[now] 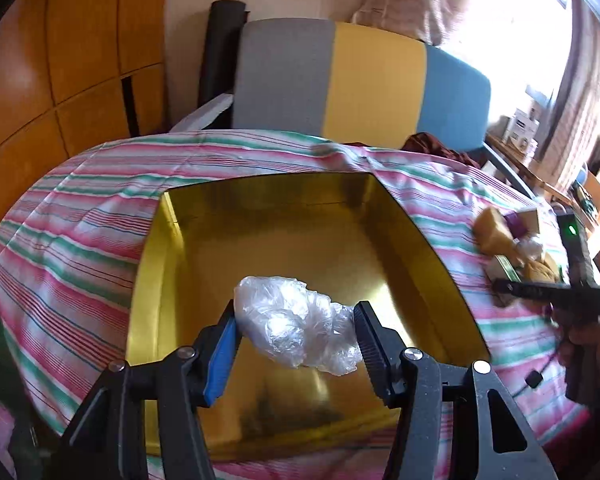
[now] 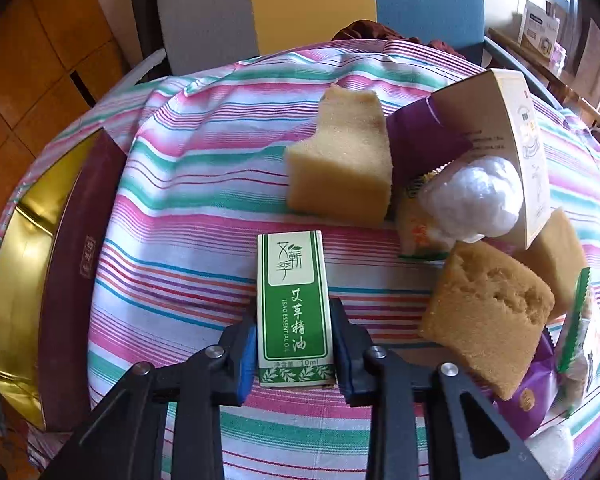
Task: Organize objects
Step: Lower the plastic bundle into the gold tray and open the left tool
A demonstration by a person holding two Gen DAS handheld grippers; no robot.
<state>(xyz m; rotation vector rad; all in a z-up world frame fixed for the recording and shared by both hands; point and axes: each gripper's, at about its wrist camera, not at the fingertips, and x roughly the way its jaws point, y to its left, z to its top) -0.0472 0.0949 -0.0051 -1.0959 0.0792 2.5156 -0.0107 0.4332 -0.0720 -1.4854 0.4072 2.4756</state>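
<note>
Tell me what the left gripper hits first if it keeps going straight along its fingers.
Probably the gold floor of the open box: the left gripper, holding the crumpled plastic bag, points down into it. Depth is unclear.

Right wrist view, counted: three sponge blocks — one far [image 2: 342, 156], one near right [image 2: 486, 312], one partly hidden behind it [image 2: 560, 258]; one green carton [image 2: 294, 308]; one cream carton [image 2: 512, 140], far right; one white wad [image 2: 474, 200]; two purple packets [image 2: 424, 140] [image 2: 530, 394]; two green-edged sachets [image 2: 418, 236] [image 2: 580, 320]. Left wrist view: one gold-lined box [image 1: 260, 220], one crumpled plastic bag [image 1: 296, 320]. Further items at the right edge cannot be counted.
</note>
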